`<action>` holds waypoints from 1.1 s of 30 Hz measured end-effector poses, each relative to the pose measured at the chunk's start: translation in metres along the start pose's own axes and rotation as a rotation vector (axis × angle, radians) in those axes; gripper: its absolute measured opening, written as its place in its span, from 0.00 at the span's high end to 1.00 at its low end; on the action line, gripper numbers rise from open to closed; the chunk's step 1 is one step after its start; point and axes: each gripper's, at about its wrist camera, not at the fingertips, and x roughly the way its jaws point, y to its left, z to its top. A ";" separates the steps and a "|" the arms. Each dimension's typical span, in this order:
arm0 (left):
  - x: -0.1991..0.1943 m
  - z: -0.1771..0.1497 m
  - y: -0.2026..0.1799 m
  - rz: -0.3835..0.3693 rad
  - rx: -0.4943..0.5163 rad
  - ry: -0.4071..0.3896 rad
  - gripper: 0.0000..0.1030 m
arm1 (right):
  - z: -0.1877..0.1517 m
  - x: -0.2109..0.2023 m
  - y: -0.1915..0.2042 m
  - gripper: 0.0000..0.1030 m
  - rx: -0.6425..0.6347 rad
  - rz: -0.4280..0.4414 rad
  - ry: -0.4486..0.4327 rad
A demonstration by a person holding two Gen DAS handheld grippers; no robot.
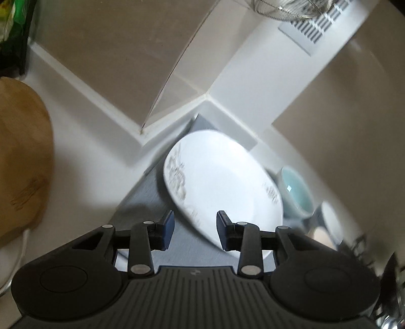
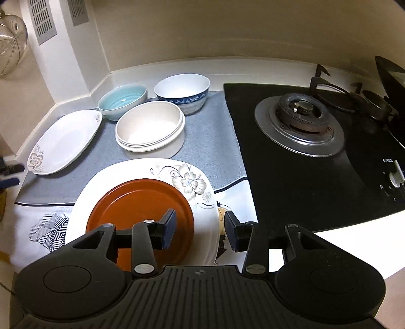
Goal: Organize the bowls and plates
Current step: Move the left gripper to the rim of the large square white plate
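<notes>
In the right wrist view, a large white floral plate (image 2: 200, 187) lies on the grey mat (image 2: 215, 141) with a brown plate (image 2: 139, 210) on it. My right gripper (image 2: 200, 229) is open above their right edge, holding nothing. Behind stand stacked white bowls (image 2: 149, 129), a teal bowl (image 2: 122, 101) and a blue-patterned bowl (image 2: 182, 91). A white oval plate (image 2: 65, 143) lies at the left. In the left wrist view, my left gripper (image 1: 195, 229) is open just before that oval plate (image 1: 217, 182), with the teal bowl (image 1: 296, 192) beyond.
A black gas stove (image 2: 316, 151) with a burner lies right of the mat. A wooden board (image 1: 22, 164) stands at the left in the left wrist view. White wall corners and vents (image 2: 41, 20) close off the back. A wire strainer (image 2: 10, 43) hangs at the left.
</notes>
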 end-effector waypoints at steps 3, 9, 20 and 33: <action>0.017 0.008 0.004 0.029 -0.053 0.021 0.62 | 0.005 -0.005 0.006 0.57 -0.026 0.036 -0.031; 0.033 0.009 0.008 0.088 -0.138 0.040 0.64 | 0.021 -0.011 0.009 0.58 -0.060 0.076 -0.058; 0.048 0.000 0.014 0.036 -0.201 0.085 0.87 | 0.028 -0.007 0.019 0.62 -0.104 0.130 -0.049; -0.002 -0.035 0.028 0.080 -0.172 0.122 0.86 | 0.039 0.010 0.059 0.75 -0.161 0.240 -0.022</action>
